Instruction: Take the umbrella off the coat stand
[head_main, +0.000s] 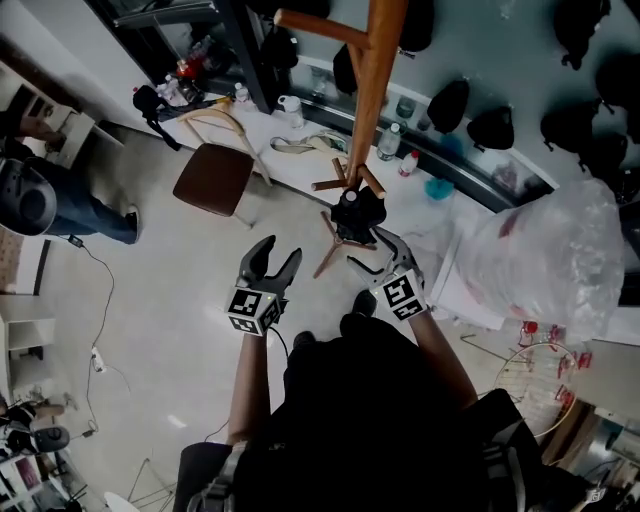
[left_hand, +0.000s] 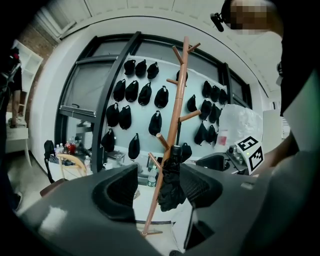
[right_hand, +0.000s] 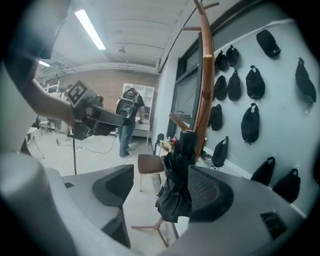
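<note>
Umbrella (head_main: 358, 212), folded, black, hung on coat stand (head_main: 372, 70): we judge it light and soft-skinned; grasp the stiff core. Left gripper (head_main: 278, 255) and right gripper (head_main: 381, 252): both agape, empty.

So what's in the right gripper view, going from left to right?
The left gripper → person → umbrella → coat stand → bags on the wall.

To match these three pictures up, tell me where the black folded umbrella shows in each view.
Head view: umbrella at centre, against the lower pole of the wooden coat stand.
Left gripper view: umbrella lower centre, right of the pole, framed between the open jaws.
Right gripper view: umbrella lower centre, left of the pole, near the right-hand jaw.
Shared landmark: the coat stand.
</note>
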